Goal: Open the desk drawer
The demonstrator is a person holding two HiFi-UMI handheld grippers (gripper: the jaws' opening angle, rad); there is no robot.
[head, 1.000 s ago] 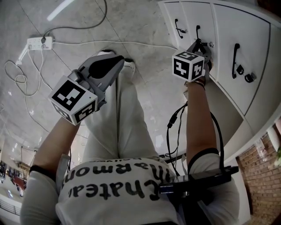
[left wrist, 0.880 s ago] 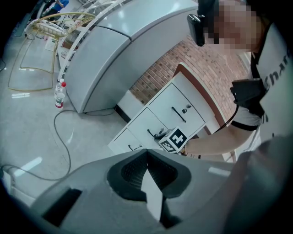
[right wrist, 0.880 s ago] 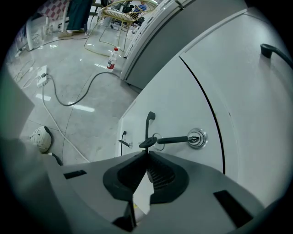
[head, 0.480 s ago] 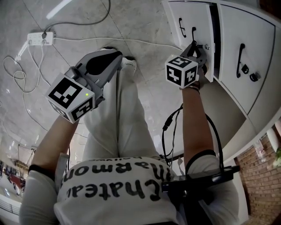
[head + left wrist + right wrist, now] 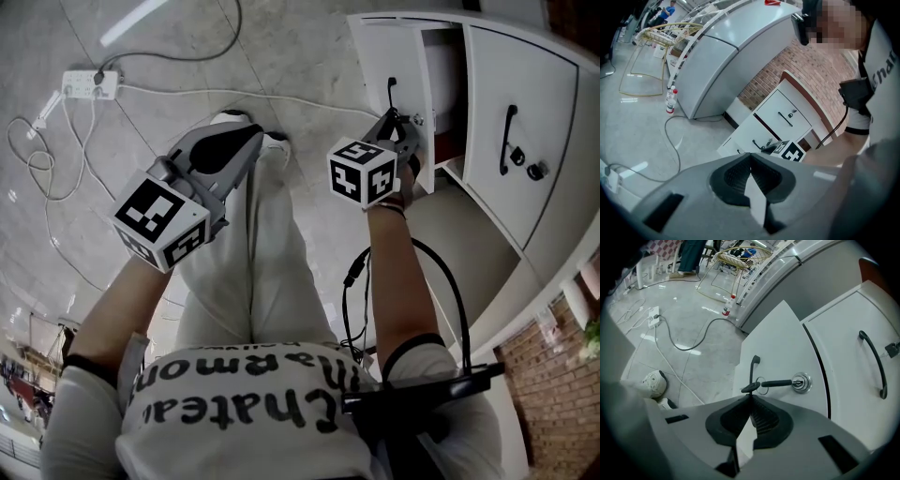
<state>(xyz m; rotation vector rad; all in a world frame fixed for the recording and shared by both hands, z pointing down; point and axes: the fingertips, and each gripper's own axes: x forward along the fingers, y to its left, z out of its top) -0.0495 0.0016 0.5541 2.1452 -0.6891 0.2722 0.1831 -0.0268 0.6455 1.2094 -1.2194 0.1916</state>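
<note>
The white drawer front [image 5: 398, 66] stands pulled out from the white desk unit [image 5: 525, 56], and a dark gap [image 5: 445, 89] shows behind it. My right gripper [image 5: 392, 114] is shut on the lower end of the drawer's black handle [image 5: 753, 371]. In the right gripper view the jaws [image 5: 751, 393] meet on that handle, just left of a key with a ring in the lock [image 5: 800, 382]. My left gripper [image 5: 223, 148] hangs shut and empty over the person's legs, away from the desk; its pads [image 5: 740, 171] press together.
A neighbouring white panel [image 5: 525, 141] with its own black handle [image 5: 507, 139] sits right of the drawer. A power strip [image 5: 91, 84] and cables [image 5: 56, 187] lie on the tiled floor. The person's shoes [image 5: 230, 117] stand below the drawer. A bottle [image 5: 670, 101] stands by a grey counter.
My right gripper has moved left, away from the desk, with the handle in it. The drawer front has come out with it and the gap behind has widened. The left gripper has hardly moved.
</note>
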